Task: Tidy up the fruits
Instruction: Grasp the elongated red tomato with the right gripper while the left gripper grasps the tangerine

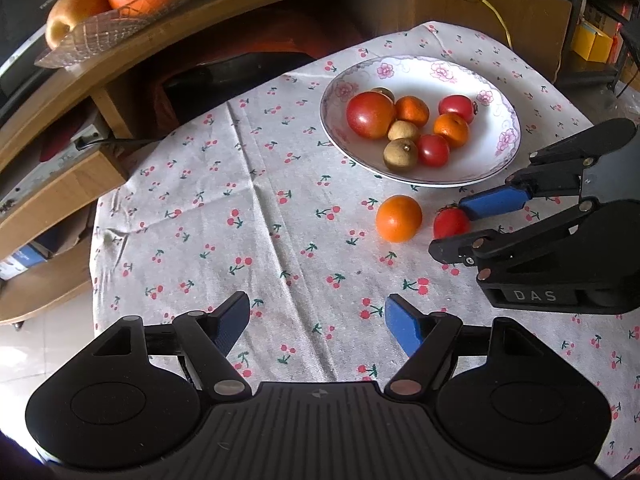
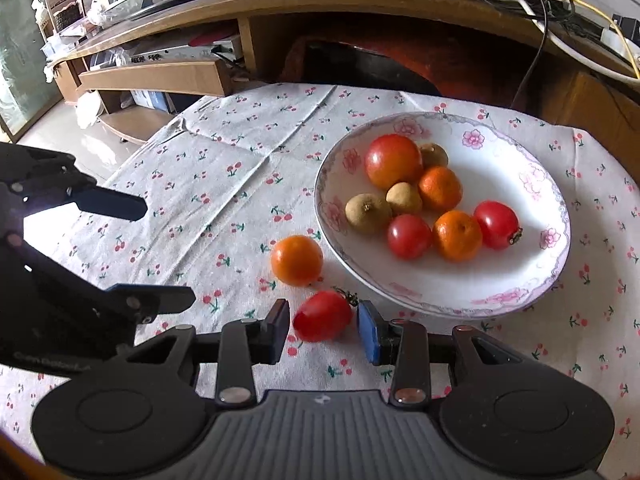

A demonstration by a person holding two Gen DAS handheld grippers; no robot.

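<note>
Just off the near rim of the flowered plate [image 2: 560,216], a small red tomato [image 2: 322,316] lies on the cherry-print tablecloth [image 2: 224,184] between the fingers of the right gripper [image 2: 323,330]; the jaws stand parted around it, and contact looks close but uncertain. An orange [image 2: 297,260] sits just beside it, toward the plate's left edge. The left gripper [image 1: 318,326] hovers with jaws wide apart over bare cloth, with open room to its left. Only the left wrist view shows a glass bowl [image 1: 120,24] of fruit on the wooden shelf [image 1: 248,0].
</note>
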